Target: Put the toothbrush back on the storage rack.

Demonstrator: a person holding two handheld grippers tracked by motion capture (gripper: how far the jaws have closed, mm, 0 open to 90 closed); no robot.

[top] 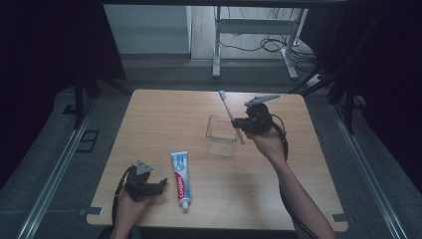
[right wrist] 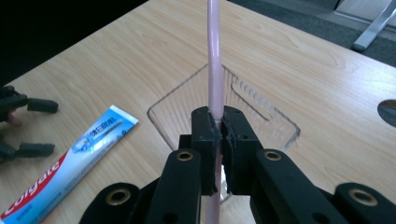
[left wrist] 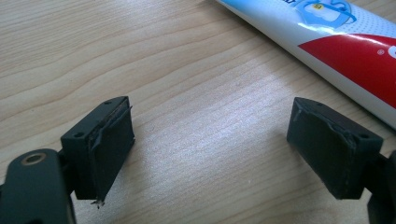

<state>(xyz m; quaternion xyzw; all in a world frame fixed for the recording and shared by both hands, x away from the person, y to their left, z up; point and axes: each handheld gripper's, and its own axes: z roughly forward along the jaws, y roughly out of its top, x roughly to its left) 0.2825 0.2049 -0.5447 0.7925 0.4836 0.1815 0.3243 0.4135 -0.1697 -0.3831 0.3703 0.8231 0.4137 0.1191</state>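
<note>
Near table's front edge: toothpaste tube point(top: 181, 178) reads "Colgate", beside open left tool point(top: 149, 186).

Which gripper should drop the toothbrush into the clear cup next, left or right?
Right. The right gripper is shut on the toothbrush beside the clear cup. The left gripper is open by the toothpaste tube.

A fixed high view looks forward and down over the wooden table point(top: 159, 114), while both close-in gripper views look along their jaws and share the toothpaste tube point(left wrist: 345, 44) point(right wrist: 70, 161).
</note>
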